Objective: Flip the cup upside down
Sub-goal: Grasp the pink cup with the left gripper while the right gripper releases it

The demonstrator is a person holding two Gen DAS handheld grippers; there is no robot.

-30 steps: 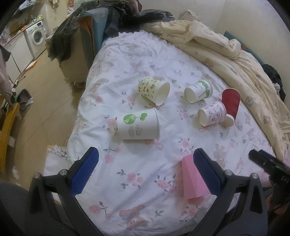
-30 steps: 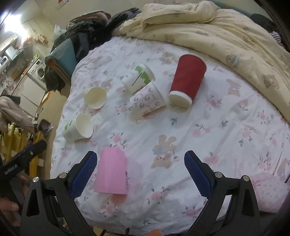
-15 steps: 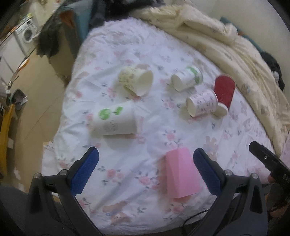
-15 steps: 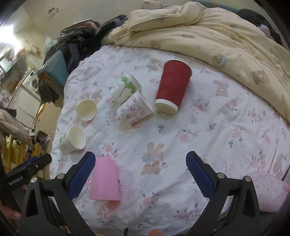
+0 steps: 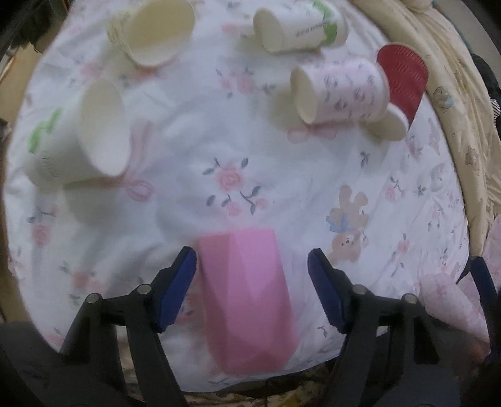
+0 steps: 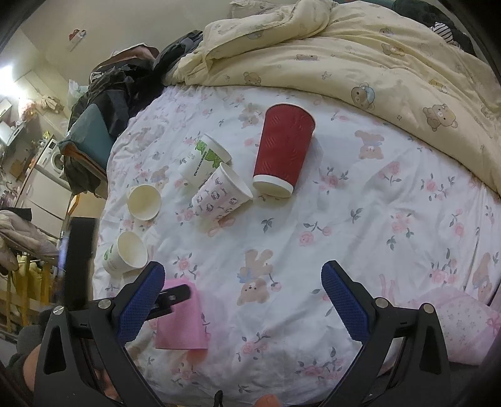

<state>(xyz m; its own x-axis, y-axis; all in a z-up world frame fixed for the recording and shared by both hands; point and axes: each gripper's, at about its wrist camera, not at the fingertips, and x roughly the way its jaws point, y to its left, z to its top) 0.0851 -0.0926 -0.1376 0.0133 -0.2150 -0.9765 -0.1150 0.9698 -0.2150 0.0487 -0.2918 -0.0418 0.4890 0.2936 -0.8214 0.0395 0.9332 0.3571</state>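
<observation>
A pink cup (image 5: 247, 294) lies on its side near the bed's front edge; it also shows in the right wrist view (image 6: 181, 319). My left gripper (image 5: 252, 275) is open and straddles it, the blue pads on either side, not touching. My right gripper (image 6: 242, 300) is open and empty above the floral sheet, to the right of the pink cup. The left gripper's finger (image 6: 170, 296) shows lying against the pink cup in the right wrist view.
Several paper cups lie on their sides on the sheet: a red ribbed one (image 6: 283, 156), a pink-patterned one (image 5: 341, 90), a green-print one (image 5: 297, 26), a cream one (image 5: 150, 31), a white one (image 5: 81, 131). A yellow duvet (image 6: 375, 56) borders the far side.
My left gripper has moved forward and down, and the pink cup now sits between its open fingers. My right gripper has drawn back slightly and stays open.
</observation>
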